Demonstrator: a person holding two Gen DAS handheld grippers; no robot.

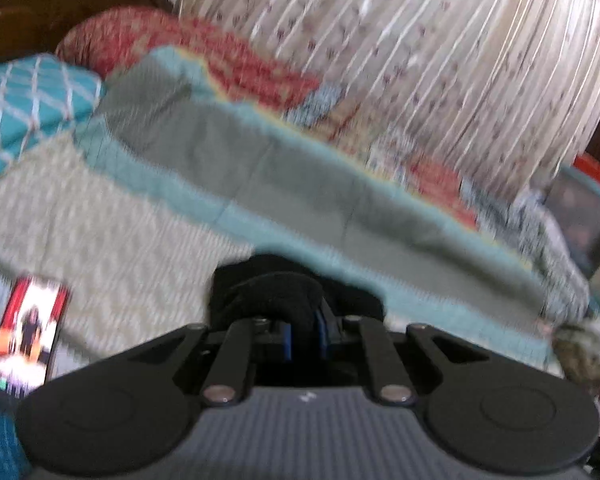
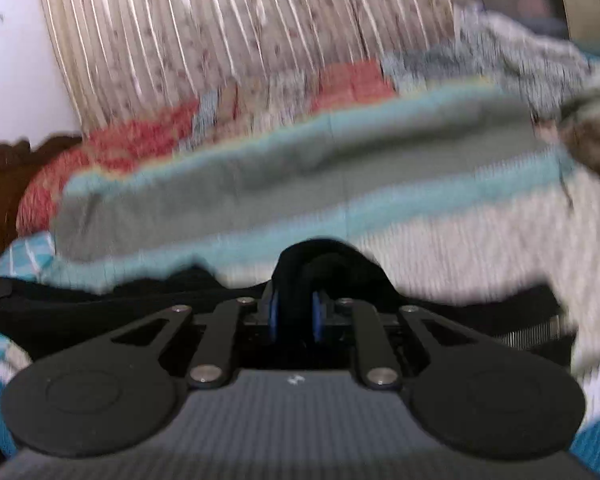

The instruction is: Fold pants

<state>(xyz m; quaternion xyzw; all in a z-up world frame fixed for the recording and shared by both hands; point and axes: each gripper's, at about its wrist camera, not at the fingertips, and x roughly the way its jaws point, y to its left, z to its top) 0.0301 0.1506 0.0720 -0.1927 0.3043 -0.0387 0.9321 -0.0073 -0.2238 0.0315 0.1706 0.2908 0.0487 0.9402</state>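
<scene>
Two grippers were in use, each seen from its own wrist camera, and both pictures were smeared by motion. The left gripper [image 1: 303, 334] had its blue pads [image 1: 286, 340] clenched on a bunched fold of the black pants [image 1: 276, 292], which rose in a hump just ahead of the fingers. The right gripper [image 2: 296, 320] likewise pinched a hump of the same pants [image 2: 320, 264] between its blue pads [image 2: 275, 318]; from that hump the dark cloth trailed off to both sides in the right wrist view, low across the bed.

One bed lay under everything, covered by a pale zigzag-patterned spread [image 1: 100, 232]. Beyond the pants on that spread lay one grey-green blanket [image 1: 260, 176] with a light teal border, running as a long band across the bed. Past the blanket sat one red patterned cushion [image 1: 148, 36], and beside it one teal pillow [image 1: 24, 104] with a white lattice. One striped floral curtain [image 1: 440, 60] hung behind the bed. One phone [image 1: 26, 340] with a lit screen lay on the spread, to the left of the pants in the left wrist view.

Between the pants and the blanket's near border the spread lay bare. A rumpled grey throw [image 2: 540, 64] lay at the blanket's far right end.
</scene>
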